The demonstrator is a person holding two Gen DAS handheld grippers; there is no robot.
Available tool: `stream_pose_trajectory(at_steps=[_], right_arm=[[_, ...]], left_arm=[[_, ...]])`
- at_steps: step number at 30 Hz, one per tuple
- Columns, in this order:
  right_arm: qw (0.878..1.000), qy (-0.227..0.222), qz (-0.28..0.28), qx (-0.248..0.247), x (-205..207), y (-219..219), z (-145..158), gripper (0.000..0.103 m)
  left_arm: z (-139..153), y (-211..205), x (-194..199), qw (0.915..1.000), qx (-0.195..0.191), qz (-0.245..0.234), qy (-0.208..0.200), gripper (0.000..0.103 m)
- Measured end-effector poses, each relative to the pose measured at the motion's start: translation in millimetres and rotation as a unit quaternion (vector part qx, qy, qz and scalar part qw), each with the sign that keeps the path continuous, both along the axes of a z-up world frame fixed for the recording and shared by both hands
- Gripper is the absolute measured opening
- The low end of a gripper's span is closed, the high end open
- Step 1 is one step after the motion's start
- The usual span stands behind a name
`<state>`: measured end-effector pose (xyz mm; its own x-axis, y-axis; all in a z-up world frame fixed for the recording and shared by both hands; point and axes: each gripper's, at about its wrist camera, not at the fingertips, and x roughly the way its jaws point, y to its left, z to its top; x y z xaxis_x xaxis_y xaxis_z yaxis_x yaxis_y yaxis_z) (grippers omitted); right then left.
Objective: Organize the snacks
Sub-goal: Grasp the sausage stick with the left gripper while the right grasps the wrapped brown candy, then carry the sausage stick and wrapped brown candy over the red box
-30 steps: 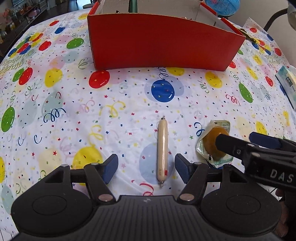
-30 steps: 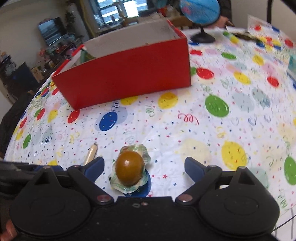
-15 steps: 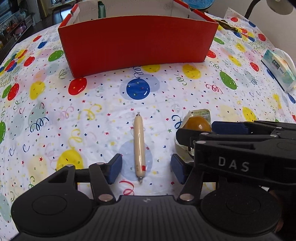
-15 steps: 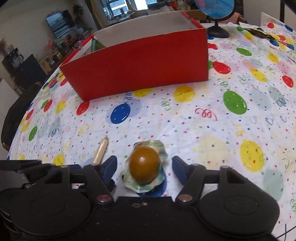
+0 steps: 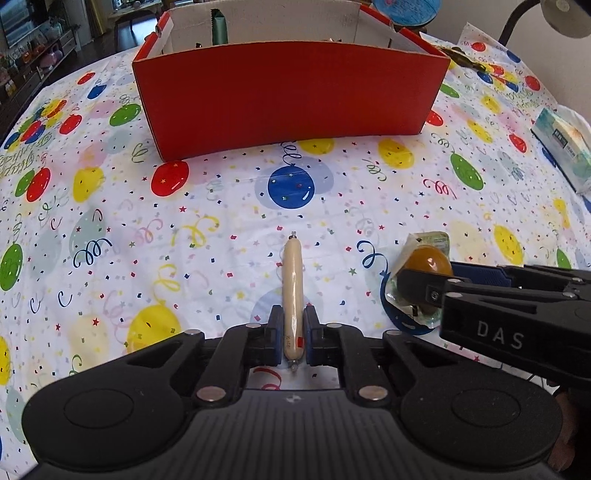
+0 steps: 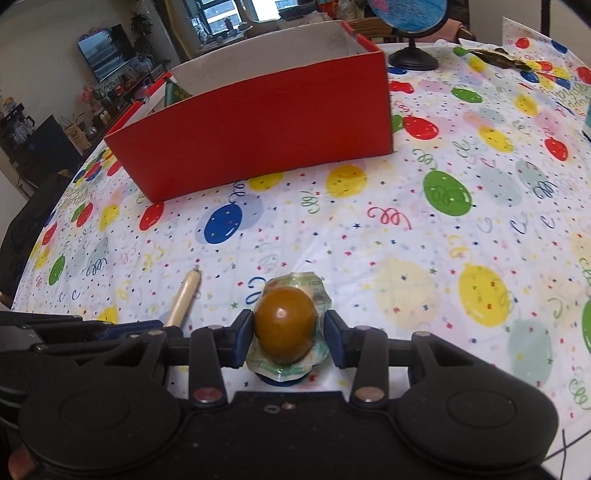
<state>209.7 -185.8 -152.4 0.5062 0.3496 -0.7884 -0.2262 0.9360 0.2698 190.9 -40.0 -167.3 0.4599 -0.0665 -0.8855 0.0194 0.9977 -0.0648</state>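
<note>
A thin beige sausage stick (image 5: 291,273) lies on the balloon-print tablecloth (image 5: 184,229), pointing at the red box (image 5: 291,96). My left gripper (image 5: 293,326) is shut on the stick's near end. To its right sits a brown egg in a clear wrapper (image 6: 284,325), also visible in the left wrist view as the egg (image 5: 428,260). My right gripper (image 6: 286,334) straddles the egg with its jaws closing, and both blue pads touch the wrapper's sides. The stick (image 6: 183,299) shows left of the egg, its near end hidden behind the left gripper's body (image 6: 92,332).
The red box (image 6: 258,129) stands open-topped at the far middle, with something green inside near its left wall. A tissue pack (image 5: 565,144) lies at the right edge. A globe (image 6: 410,22) stands behind the box. Bare cloth lies between the snacks and the box.
Both grippers have closed from wide open. The left now clamps the sausage stick's near end, and the right has drawn in against the wrapped egg. Neither snack has left the cloth.
</note>
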Motion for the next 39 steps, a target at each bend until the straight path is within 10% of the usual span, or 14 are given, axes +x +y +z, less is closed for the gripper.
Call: stream_pose_trajectory(at_steps=[39], right_arm=[[0.989, -0.147, 0.007, -0.008, 75, 0, 131, 0.039]], left_arm=[[141, 25, 73, 0.9896, -0.014, 0.035, -0.139, 0.011]])
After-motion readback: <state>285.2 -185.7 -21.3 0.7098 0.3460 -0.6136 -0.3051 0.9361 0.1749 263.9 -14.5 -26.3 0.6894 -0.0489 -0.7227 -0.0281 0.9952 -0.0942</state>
